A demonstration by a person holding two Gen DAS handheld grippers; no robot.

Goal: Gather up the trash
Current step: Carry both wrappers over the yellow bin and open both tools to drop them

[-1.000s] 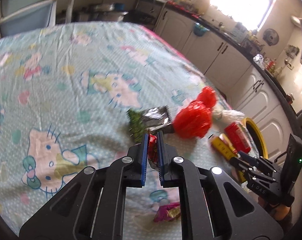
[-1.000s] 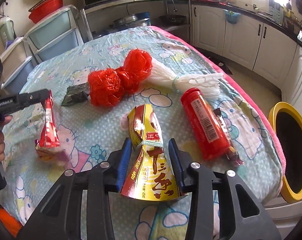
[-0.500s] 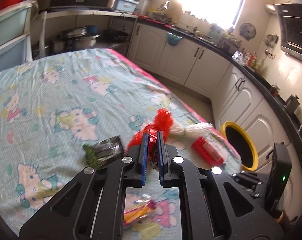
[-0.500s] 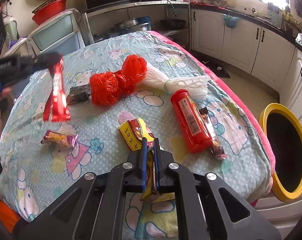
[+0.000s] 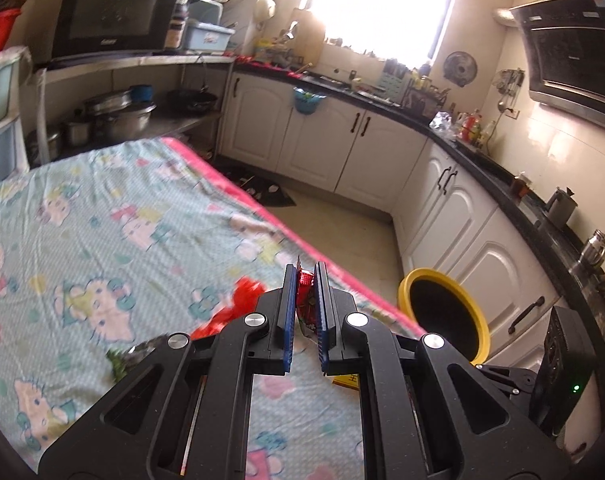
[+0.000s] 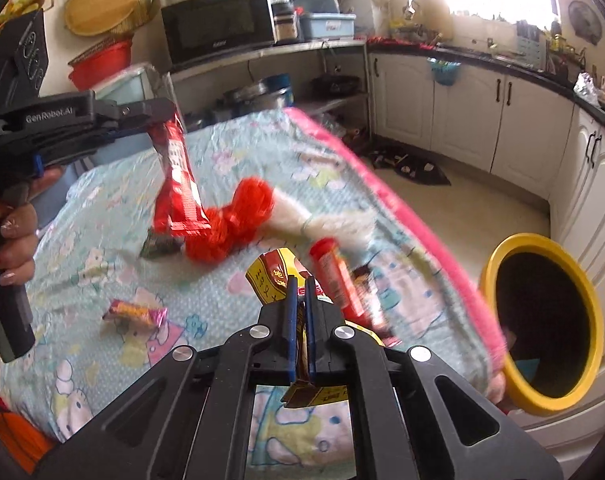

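My left gripper (image 5: pixel 303 280) is shut on a red snack wrapper (image 5: pixel 305 285), held high above the table; in the right wrist view the left gripper (image 6: pixel 164 114) dangles the red wrapper (image 6: pixel 178 184). My right gripper (image 6: pixel 298 284) is shut on a yellow and red foil wrapper (image 6: pixel 272 274), lifted over the table's near end. A yellow-rimmed black bin (image 6: pixel 542 320) stands on the floor to the right, also seen in the left wrist view (image 5: pixel 442 316).
On the Hello Kitty tablecloth (image 6: pixel 114 248) lie a red mesh bag with white netting (image 6: pixel 238 216), a red tube (image 6: pixel 338 280), a dark foil packet (image 6: pixel 158 246) and a small pink candy wrapper (image 6: pixel 136 312). White kitchen cabinets (image 5: pixel 382 152) line the far side.
Both grippers have risen and swung right toward the bin. The right gripper closed on the yellow wrapper and lifted it. The left gripper carried the red wrapper higher.
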